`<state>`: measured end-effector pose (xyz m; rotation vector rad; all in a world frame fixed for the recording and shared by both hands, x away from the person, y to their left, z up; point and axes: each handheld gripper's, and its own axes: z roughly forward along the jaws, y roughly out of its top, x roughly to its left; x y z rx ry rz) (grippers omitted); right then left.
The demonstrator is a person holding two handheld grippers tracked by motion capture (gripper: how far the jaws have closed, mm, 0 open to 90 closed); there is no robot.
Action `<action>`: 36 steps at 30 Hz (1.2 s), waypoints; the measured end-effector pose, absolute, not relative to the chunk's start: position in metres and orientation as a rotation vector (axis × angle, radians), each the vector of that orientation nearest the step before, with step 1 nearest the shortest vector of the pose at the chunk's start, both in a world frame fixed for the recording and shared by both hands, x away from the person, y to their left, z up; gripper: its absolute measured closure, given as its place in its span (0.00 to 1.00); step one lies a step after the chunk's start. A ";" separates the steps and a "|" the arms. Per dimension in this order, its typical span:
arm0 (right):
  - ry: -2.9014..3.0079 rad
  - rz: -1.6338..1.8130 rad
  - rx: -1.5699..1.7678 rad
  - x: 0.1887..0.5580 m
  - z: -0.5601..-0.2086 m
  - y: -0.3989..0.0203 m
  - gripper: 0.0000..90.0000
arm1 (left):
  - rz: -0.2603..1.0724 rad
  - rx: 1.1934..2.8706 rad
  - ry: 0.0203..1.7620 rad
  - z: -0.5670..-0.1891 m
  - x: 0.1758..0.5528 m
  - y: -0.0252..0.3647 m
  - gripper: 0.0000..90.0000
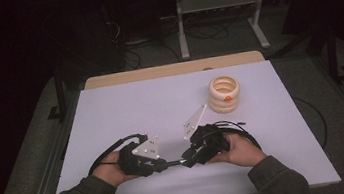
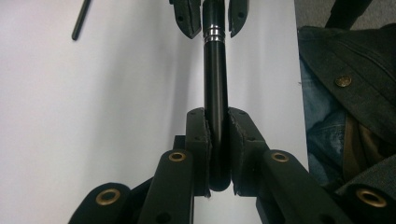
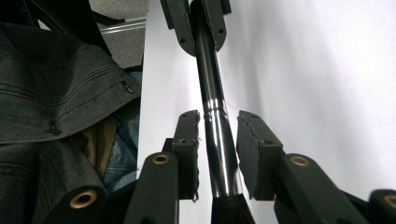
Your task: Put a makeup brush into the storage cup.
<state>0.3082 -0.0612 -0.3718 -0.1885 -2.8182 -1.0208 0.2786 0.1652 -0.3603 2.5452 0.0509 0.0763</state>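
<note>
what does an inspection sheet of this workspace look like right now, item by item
surface: white table top, bare wooden strip at its far edge
job's things: black makeup brush with shiny silver ferrule, held level between both grippers
clutter: cream stacked-ring holder with an orange dot, far right; thin black rod lying apart
grippers: left gripper clamped on the handle end; right gripper around the ferrule, gap on one side
cables: black loops behind each hand
surroundings: dark floor, grey metal frame legs
</note>
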 end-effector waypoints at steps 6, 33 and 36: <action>-2.804 -1.025 -0.185 0.308 -0.370 -0.064 0.77 | 0.070 2.527 0.050 -0.358 0.278 0.169 0.88; -2.901 -0.814 -0.015 0.302 -0.353 -0.046 0.85 | -0.001 2.591 0.004 -0.368 0.277 0.155 0.87; -2.903 -0.831 -0.030 0.301 -0.352 -0.046 0.84 | 0.024 2.584 0.012 -0.367 0.277 0.156 0.88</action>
